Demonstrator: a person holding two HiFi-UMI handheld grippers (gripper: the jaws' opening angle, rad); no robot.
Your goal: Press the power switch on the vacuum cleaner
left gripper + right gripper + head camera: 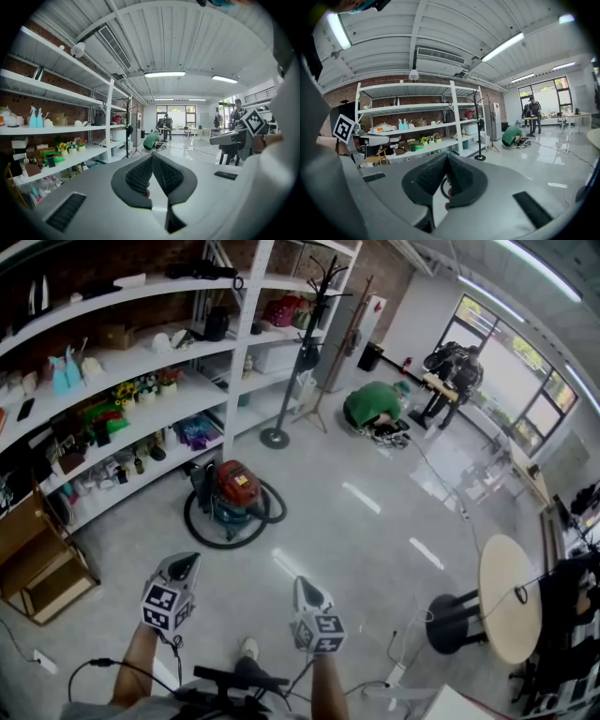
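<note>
The vacuum cleaner [234, 495] stands on the floor by the shelves. It has a red top, a teal body and a black hose looped around it. Both grippers are held well short of it, above the floor. My left gripper [187, 562] points at it with its jaws together and nothing between them. My right gripper [303, 583] is beside it, also shut and empty. In the left gripper view the jaws [152, 156] meet at the tip, with a sliver of red below them. In the right gripper view the closed jaws [447, 156] hide most of the vacuum; part of the black hose [442, 187] shows.
White shelving [141, 362] full of small items runs along the left. A coat stand [275, 437] is behind the vacuum. A person in green [370, 405] crouches farther back. A round table [511, 601] and stool [450, 620] stand at right, a wooden crate [47, 582] at left.
</note>
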